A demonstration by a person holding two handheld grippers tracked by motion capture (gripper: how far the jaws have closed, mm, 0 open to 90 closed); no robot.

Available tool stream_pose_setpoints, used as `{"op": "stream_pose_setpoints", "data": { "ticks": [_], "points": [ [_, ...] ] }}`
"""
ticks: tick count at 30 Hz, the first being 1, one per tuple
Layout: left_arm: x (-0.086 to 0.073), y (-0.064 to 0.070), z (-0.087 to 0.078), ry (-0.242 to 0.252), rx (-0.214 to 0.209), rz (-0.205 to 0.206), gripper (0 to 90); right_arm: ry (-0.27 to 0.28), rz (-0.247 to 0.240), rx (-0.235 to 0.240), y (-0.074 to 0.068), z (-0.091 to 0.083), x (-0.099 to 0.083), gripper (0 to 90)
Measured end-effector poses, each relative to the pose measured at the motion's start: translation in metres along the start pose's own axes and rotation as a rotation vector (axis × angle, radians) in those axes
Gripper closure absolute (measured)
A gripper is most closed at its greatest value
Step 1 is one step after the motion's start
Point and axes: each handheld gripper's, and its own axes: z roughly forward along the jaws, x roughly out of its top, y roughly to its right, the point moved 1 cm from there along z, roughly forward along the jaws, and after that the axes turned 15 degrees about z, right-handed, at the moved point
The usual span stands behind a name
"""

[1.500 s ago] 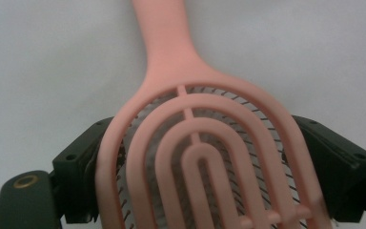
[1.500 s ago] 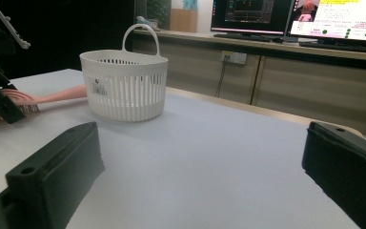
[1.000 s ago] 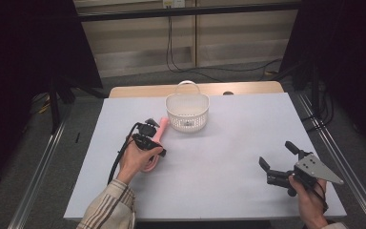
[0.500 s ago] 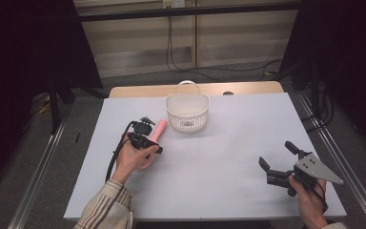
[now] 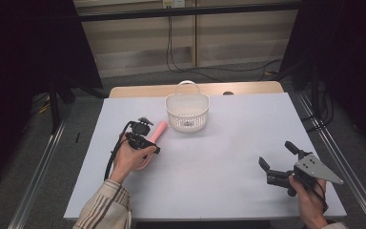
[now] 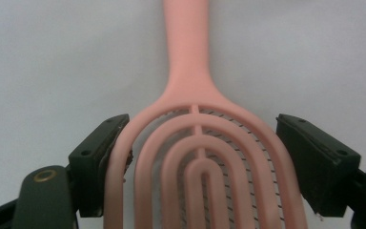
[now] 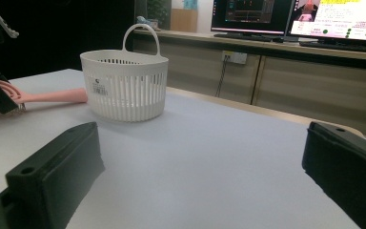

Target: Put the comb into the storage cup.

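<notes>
Jaws of the left gripper [image 6: 198, 157] flank a smooth pink vented hairbrush [image 6: 195, 143]; right gripper [image 5: 280, 161] gapes wide.

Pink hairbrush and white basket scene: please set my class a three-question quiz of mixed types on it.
1. True or false: the pink hairbrush lies inside the white basket.
2. Which gripper has its jaws around the brush head? A) left gripper B) right gripper
3. Fill in: the right gripper's jaws stand wide ____.

Key: 1 false, it lies on the table beside the basket; 2 A; 3 open.
</notes>
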Motion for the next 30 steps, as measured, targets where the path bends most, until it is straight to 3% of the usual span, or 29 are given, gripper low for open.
{"op": "stream_pose_setpoints", "data": {
  "ticks": [6,8,11,13,15,16,19,24,30],
  "points": [
    [-0.0025,-0.0007,0.0034,-0.007,0.0,-0.007,20.6,0.002,0.001,-0.002,0.0002,0.0,0.0,0.0],
    [-0.0034,-0.0018,0.0036,-0.017,-0.01,0.018,19.7,0.001,-0.002,0.001,0.0002,-0.0001,0.0001,0.0],
    [-0.0051,-0.0019,0.0054,-0.028,0.017,0.005,14.1,0.002,0.001,-0.001,0.0002,0.0,0.0,0.0],
    [-0.0058,-0.0036,0.0048,-0.04,0.015,0.027,11.2,0.0,0.001,0.001,0.0,0.0,0.0,0.0],
    [-0.007,-0.0023,0.0049,-0.047,0.016,0.016,7.8,0.001,0.0,0.0,-0.0001,-0.0001,0.0,0.0],
    [-0.0076,-0.0029,0.0046,-0.053,0.02,0.029,7.4,0.0,0.001,0.001,-0.0001,-0.0001,0.0,0.0],
    [-0.0093,-0.003,0.0059,-0.079,0.022,0.041,7.1,0.0,0.0,-0.001,0.0002,0.0001,0.0,0.0],
    [-0.0082,0.0009,0.0042,-0.075,0.043,0.055,7.0,-0.001,0.0,0.001,0.0,0.0,-0.0001,0.0],
    [-0.01,-0.0014,0.0062,-0.097,0.022,0.057,9.1,0.0,-0.003,0.001,0.0003,-0.0003,0.0,0.0]
  ]
}}
